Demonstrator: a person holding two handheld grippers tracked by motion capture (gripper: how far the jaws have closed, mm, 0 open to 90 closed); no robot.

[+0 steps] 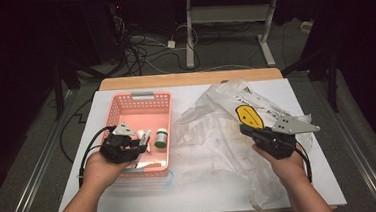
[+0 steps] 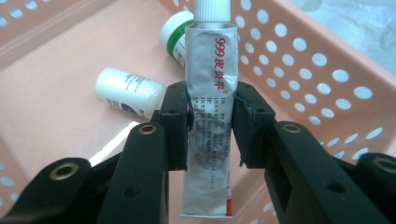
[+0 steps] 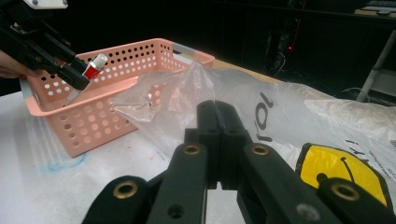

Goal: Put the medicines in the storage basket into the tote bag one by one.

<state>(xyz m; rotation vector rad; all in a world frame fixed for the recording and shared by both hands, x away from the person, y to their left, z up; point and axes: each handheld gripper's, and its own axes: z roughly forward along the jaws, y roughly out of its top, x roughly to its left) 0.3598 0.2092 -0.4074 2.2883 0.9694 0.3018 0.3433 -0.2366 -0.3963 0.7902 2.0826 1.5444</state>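
Beside gripped tube (image 2: pixel 211 116), two bottles (image 2: pixel 126 92) in basket (image 2: pixel 299 60).

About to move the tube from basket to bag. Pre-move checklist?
1. Left gripper clamped on tube: ok, pads press its sides.
2. Tube cap on: ok, white cap in place.
3. Tube lifted over the basket rim: ok, seen in right gripper view.
4. Right gripper pinching plastic bag: ok, jaws shut on the film.
5. Bag mouth open wide enough: cannot tell.
6. Two bottles left in basket, out of the path: ok.
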